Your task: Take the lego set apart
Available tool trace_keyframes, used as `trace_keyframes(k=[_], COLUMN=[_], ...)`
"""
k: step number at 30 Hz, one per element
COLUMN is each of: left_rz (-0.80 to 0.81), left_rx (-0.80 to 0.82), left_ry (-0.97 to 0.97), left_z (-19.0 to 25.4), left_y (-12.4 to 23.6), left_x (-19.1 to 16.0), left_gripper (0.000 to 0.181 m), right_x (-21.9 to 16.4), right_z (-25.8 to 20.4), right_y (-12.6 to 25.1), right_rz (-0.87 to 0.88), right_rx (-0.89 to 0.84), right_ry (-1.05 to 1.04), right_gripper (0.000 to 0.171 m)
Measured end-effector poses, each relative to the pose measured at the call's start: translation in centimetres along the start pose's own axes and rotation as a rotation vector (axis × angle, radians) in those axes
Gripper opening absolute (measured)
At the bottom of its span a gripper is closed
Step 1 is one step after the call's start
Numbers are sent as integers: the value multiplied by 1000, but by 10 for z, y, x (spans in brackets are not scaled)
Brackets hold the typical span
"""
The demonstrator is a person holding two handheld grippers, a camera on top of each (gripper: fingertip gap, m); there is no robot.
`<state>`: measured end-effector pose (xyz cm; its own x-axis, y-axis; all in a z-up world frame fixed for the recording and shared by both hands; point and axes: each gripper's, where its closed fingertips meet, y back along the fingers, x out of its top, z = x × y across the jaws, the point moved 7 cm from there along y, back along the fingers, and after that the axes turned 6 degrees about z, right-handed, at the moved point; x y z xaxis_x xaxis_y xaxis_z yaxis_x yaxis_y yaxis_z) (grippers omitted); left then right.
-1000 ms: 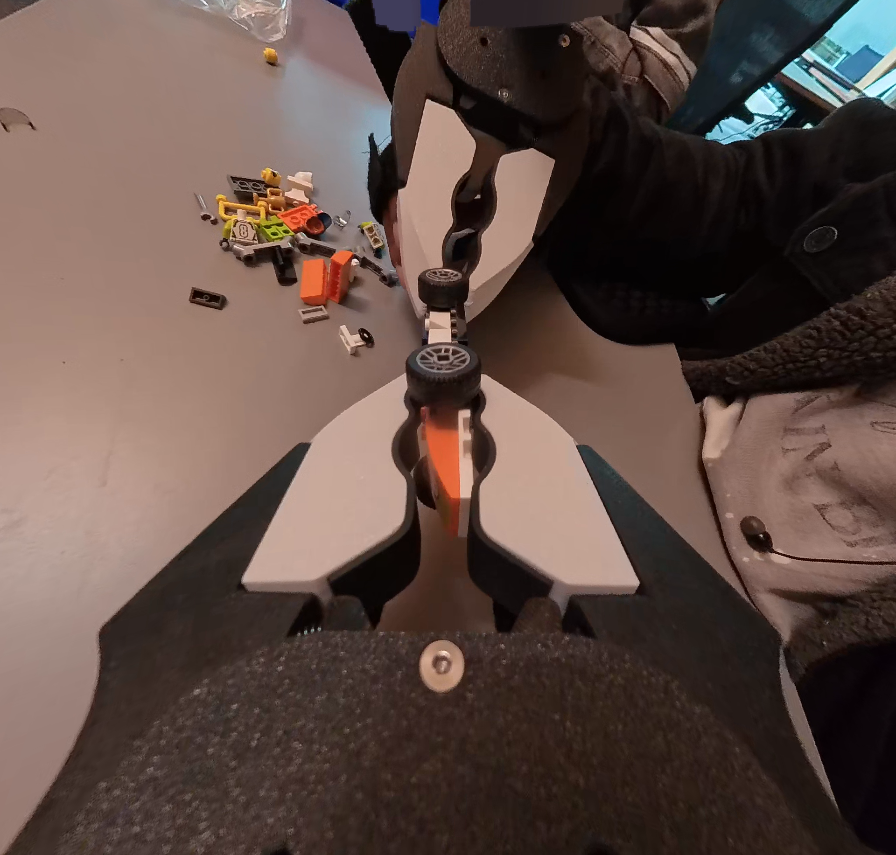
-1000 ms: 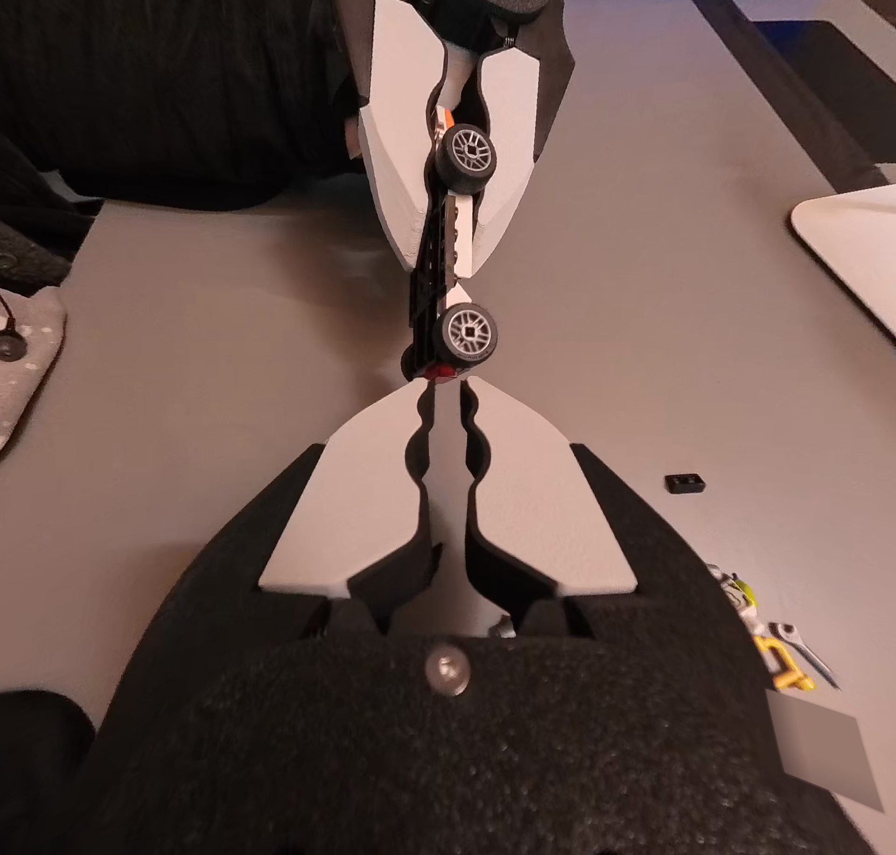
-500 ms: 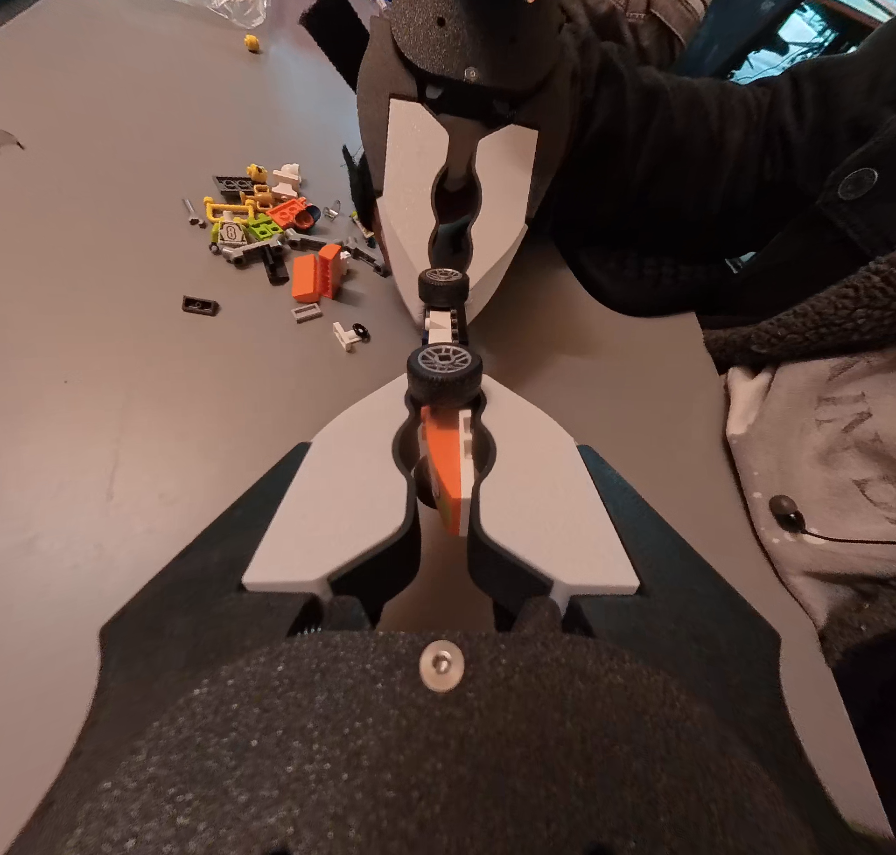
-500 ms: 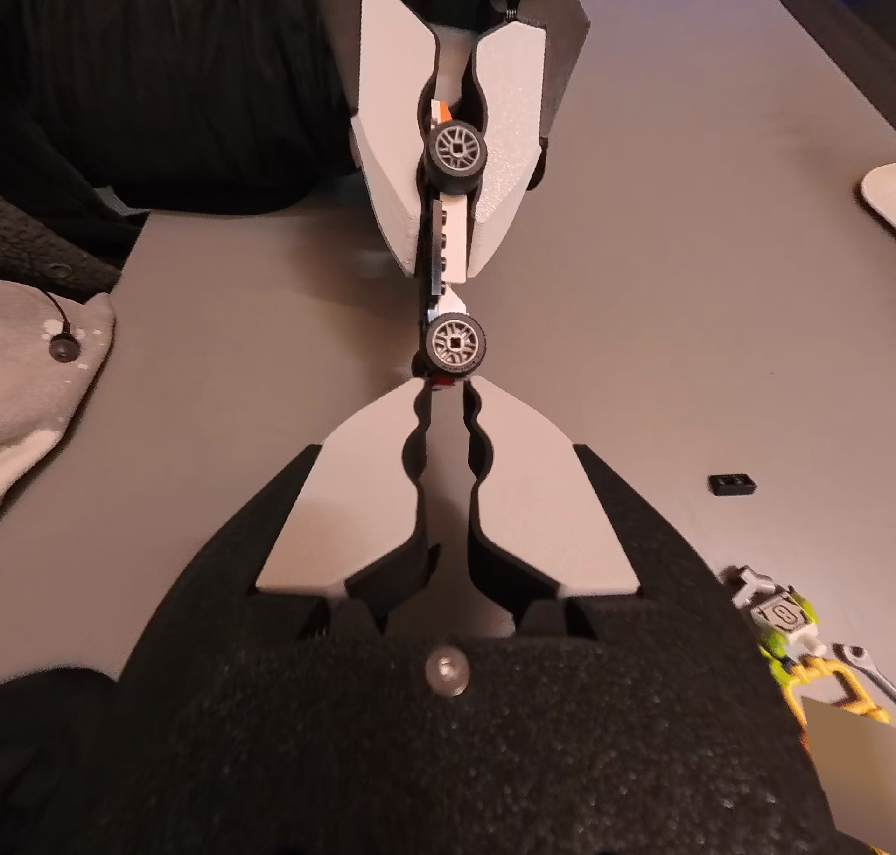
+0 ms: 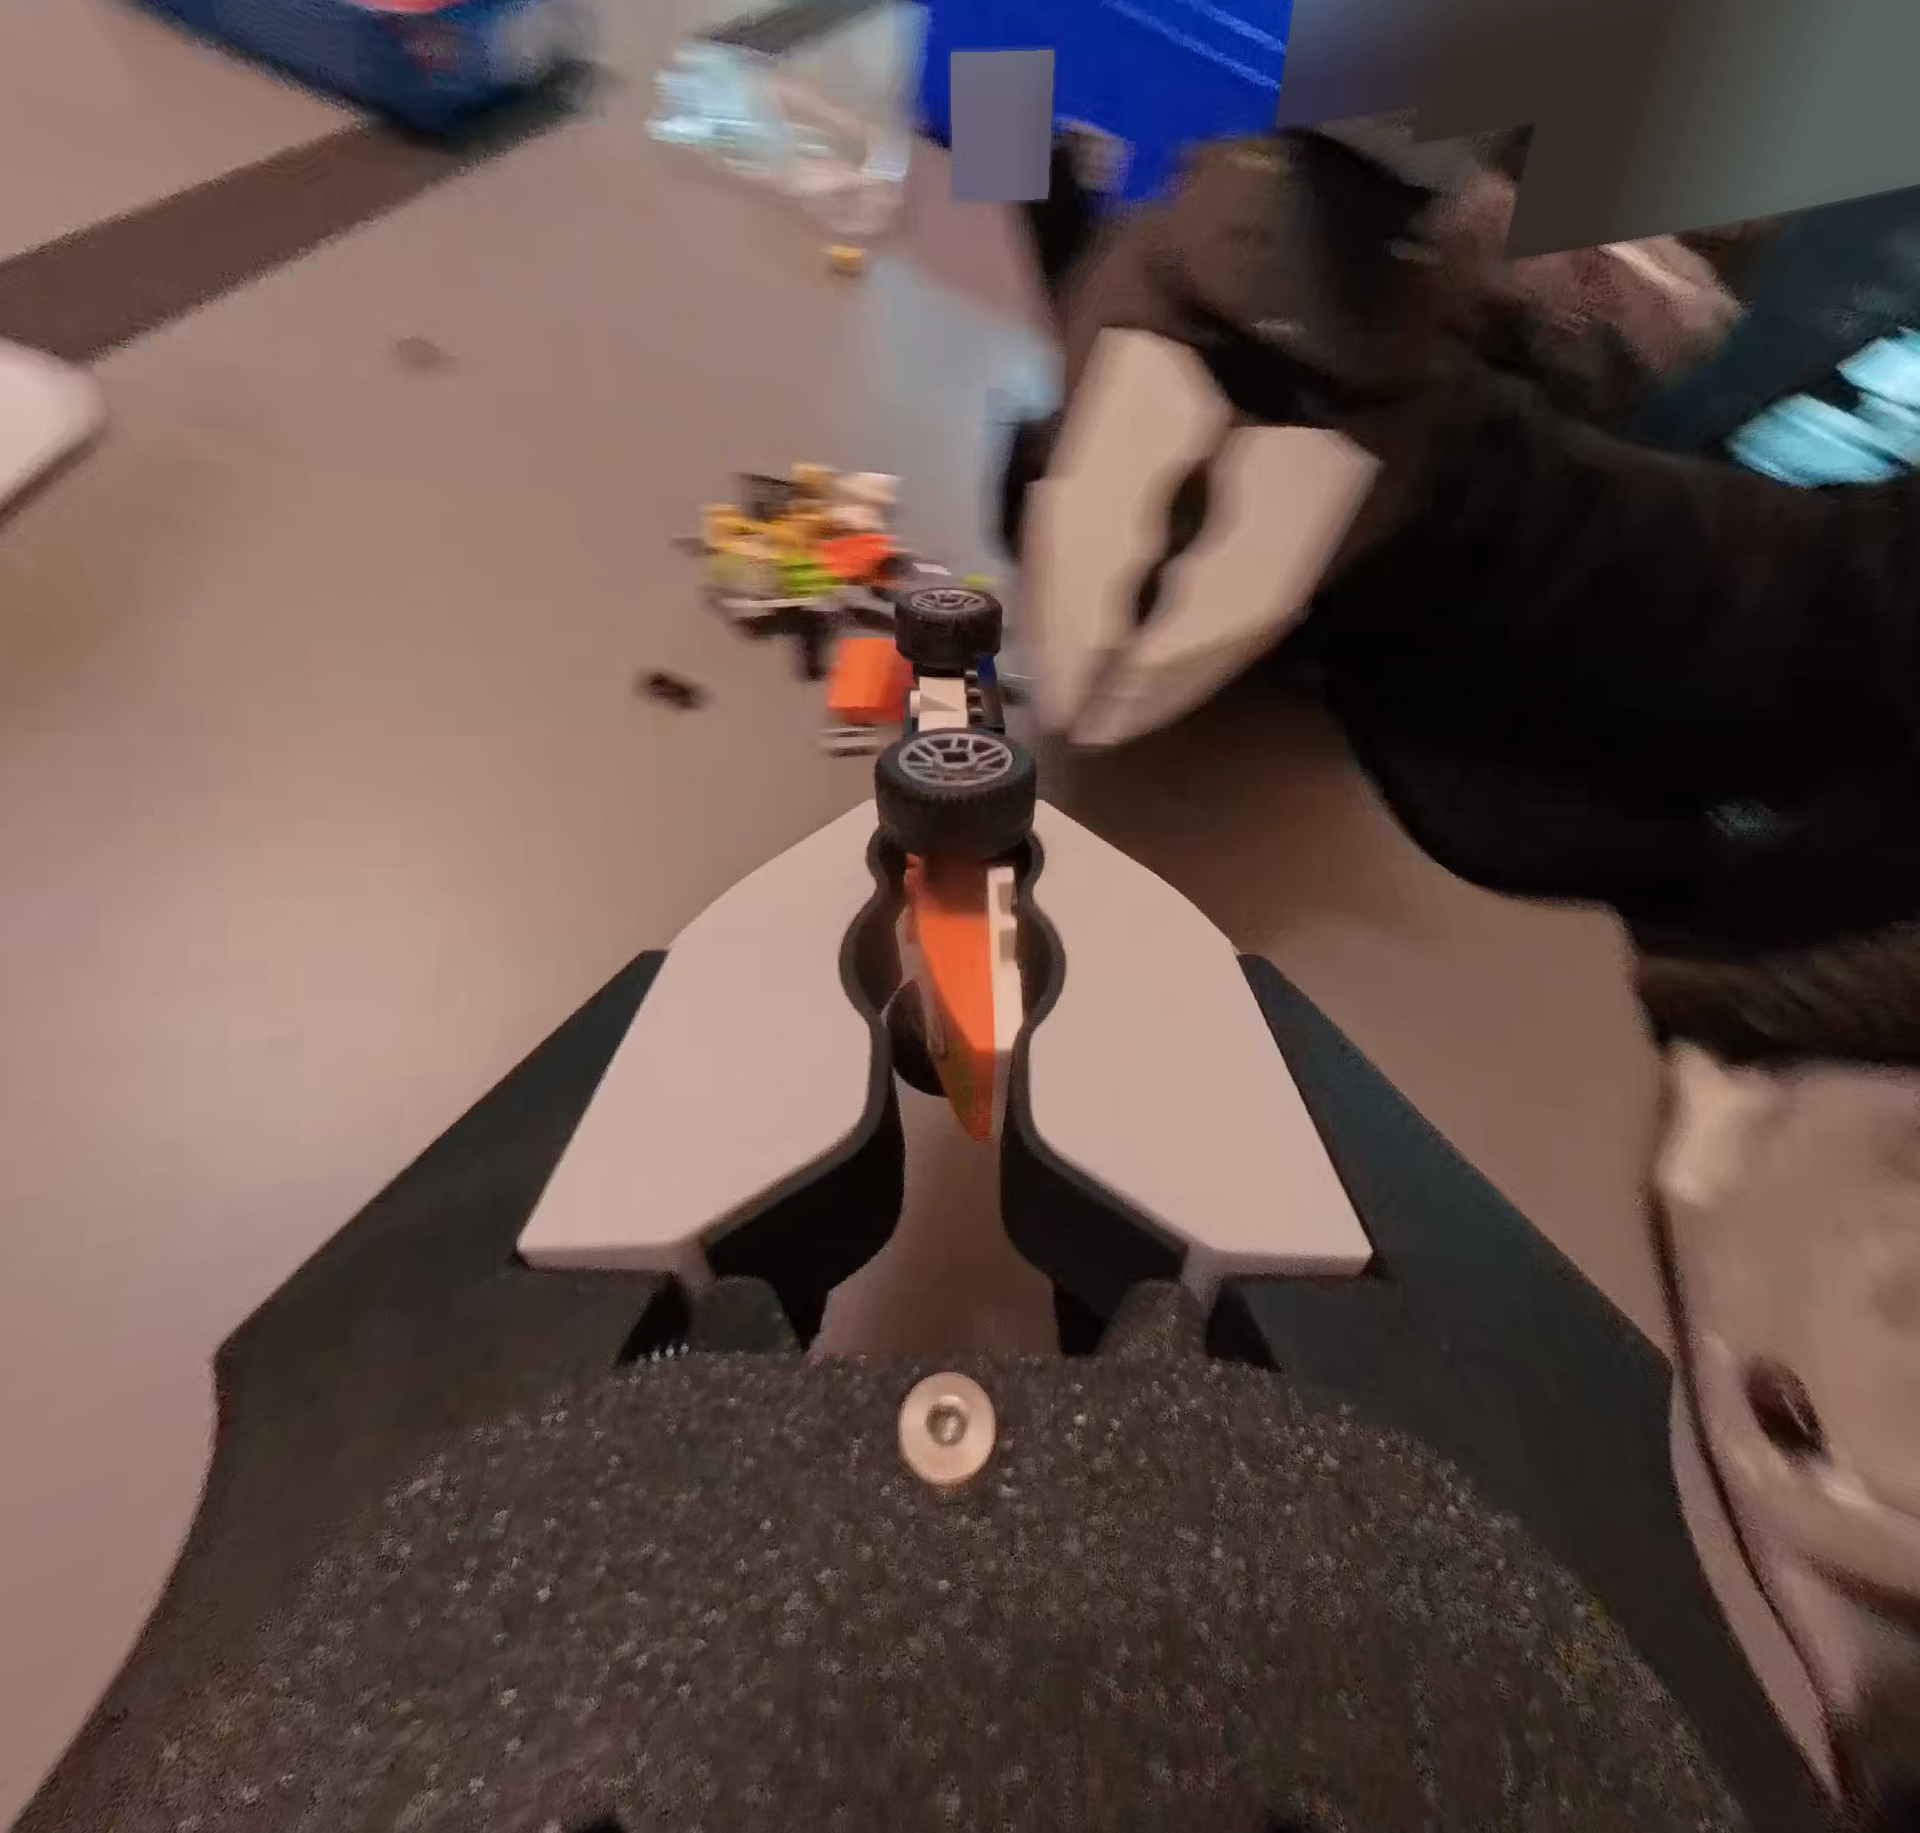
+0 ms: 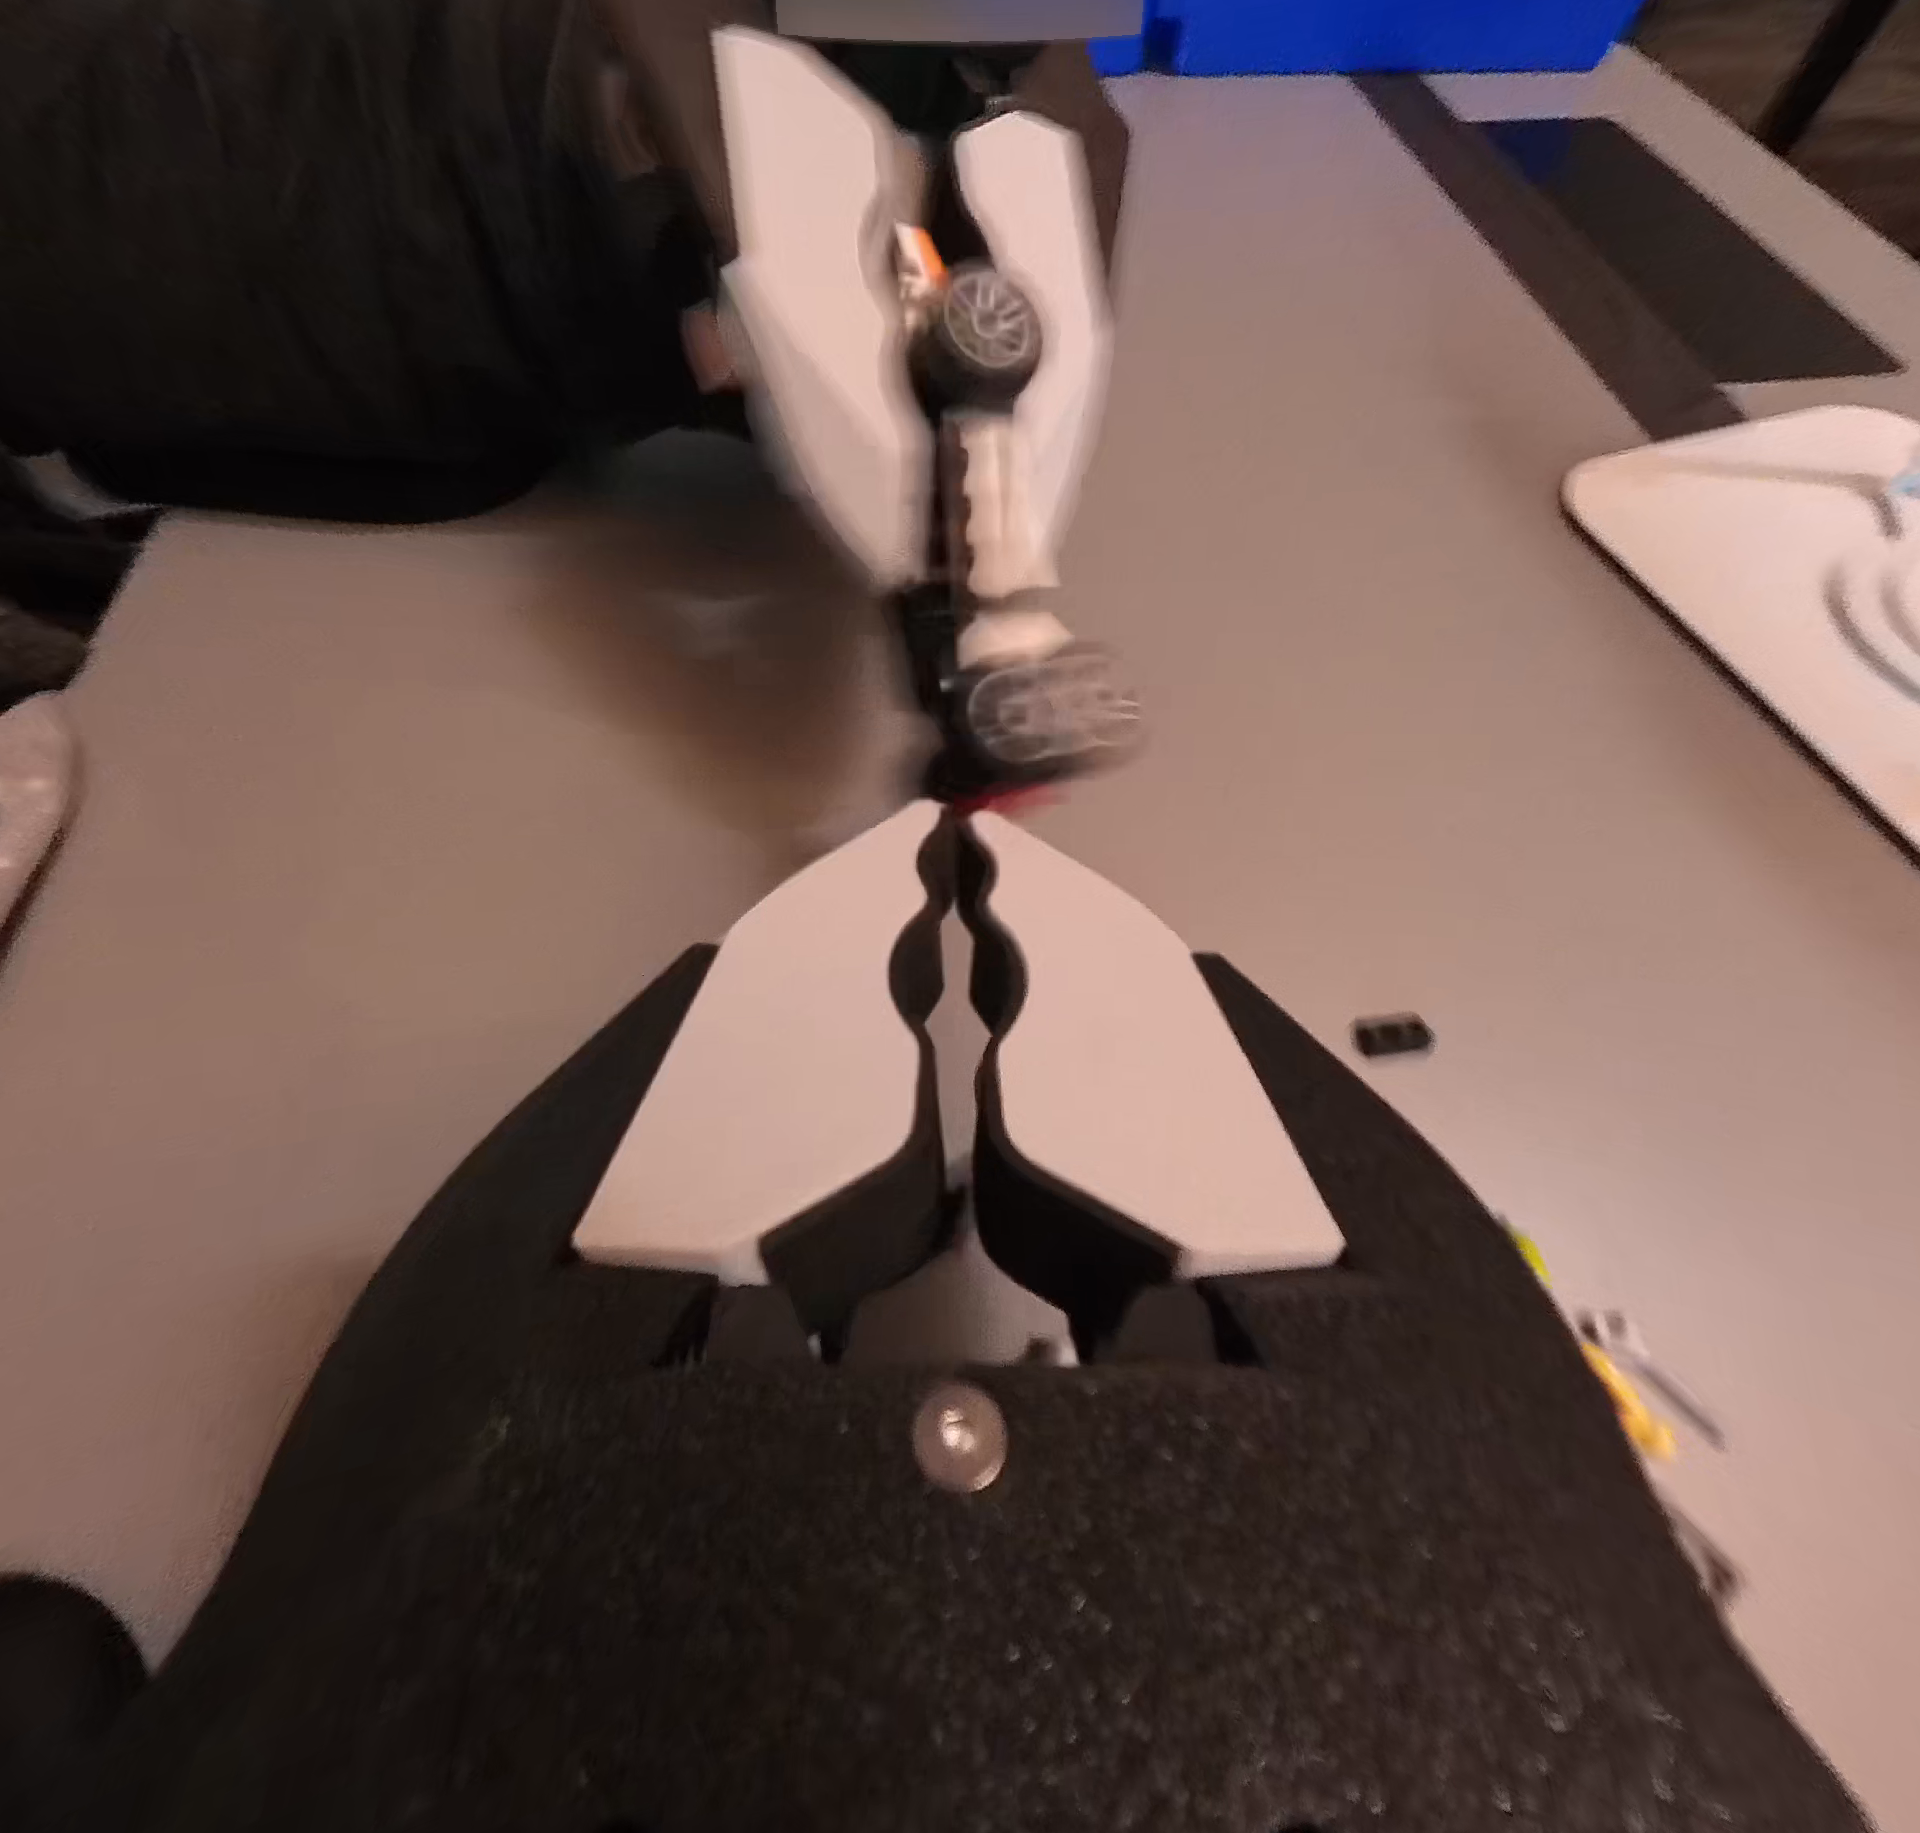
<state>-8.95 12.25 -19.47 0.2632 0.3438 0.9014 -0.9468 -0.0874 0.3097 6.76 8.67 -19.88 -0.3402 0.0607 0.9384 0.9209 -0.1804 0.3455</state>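
My left gripper [image 5: 956, 838] is shut on the lego car [image 5: 951, 983], an orange and white body with black wheels that sticks out past my fingertips. The right wrist view shows the same grasp, with the left gripper [image 6: 982, 568] around the car [image 6: 997, 505]. My right gripper [image 6: 951, 822] is shut, its tips just under the car's rear wheel [image 6: 1039, 713]. A small red bit [image 6: 1003, 796] shows blurred at those tips. In the left wrist view the right gripper [image 5: 1081, 713] hangs to the right of the car, with nothing visible between its fingers.
A pile of loose lego pieces [image 5: 810, 557] and a small black piece [image 5: 670, 687] lie on the grey table [image 5: 364, 848]. A blue bin [image 5: 1101, 48] and a plastic bag [image 5: 790, 121] stand farther back. A white tray [image 6: 1766, 557] lies at the right, and a person's dark sleeve [image 5: 1558, 640] is close by.
My right gripper's fingers have come together from a narrow open gap at the car's rear. It now sits to the right of the car. Both views swing and blur. The left grasp is unchanged.
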Motion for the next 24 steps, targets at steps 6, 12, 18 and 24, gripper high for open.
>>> trace_keyframes(k=[6, 12, 18, 24], left_rz=[125, 185, 201, 180], left_rx=[-55, -264, -335, -317], left_ry=[87, 212, 394, 552], left_z=[-4, 0, -5, -16], left_y=[13, 13, 11, 9], left_x=[11, 8, 5, -2], left_gripper=[17, 17, 17, 17], right_x=[2, 14, 21, 24], right_z=[3, 6, 1, -8], right_y=[-4, 1, -3, -14], right_rz=[-14, 138, 93, -111], right_rx=[-79, -59, -208, -427], right_ry=[42, -45, 206, 561], right_gripper=[0, 13, 9, 15])
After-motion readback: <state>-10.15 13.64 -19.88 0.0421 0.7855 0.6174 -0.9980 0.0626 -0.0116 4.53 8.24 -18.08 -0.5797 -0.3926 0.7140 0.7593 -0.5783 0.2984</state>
